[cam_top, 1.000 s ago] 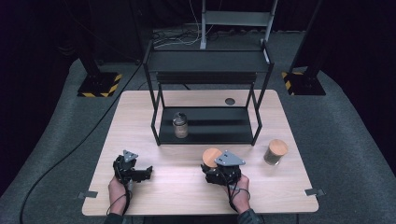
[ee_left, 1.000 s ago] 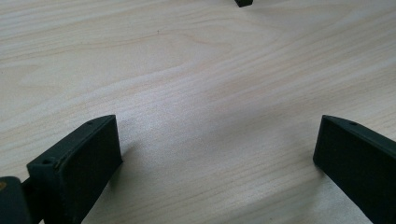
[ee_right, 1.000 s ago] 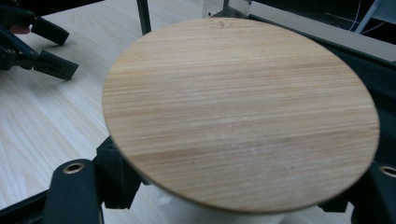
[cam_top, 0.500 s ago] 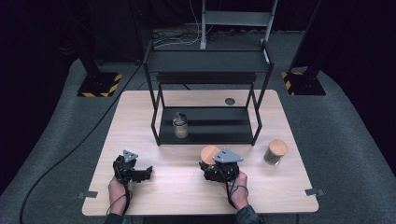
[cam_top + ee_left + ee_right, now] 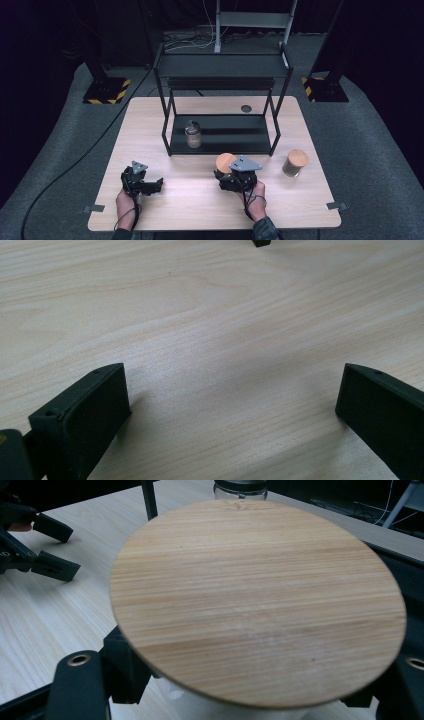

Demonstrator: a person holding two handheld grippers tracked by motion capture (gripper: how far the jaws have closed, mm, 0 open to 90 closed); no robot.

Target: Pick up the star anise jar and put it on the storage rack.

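My right gripper [image 5: 226, 174] is shut on a jar with a round wooden lid [image 5: 226, 162], just in front of the black rack [image 5: 222, 65]. In the right gripper view the wooden lid [image 5: 255, 595] spreads over both jaws, which clamp the pale jar body [image 5: 235, 707] below it. My left gripper [image 5: 158, 184] rests low on the table at the front left, open, and its jaws point right. In the left gripper view the left gripper [image 5: 232, 405] has bare wood between its jaws.
A dark-lidded jar [image 5: 193, 134] stands on the rack's lower shelf [image 5: 235, 136]. A second wooden-lidded jar [image 5: 295, 163] stands on the table [image 5: 200, 205] at the right. A small dark hole [image 5: 246, 108] marks the tabletop behind the rack. The left gripper [image 5: 30, 545] shows far off.
The right gripper and its jar have drifted very slightly left and toward the rack. The left gripper has stayed where it was.
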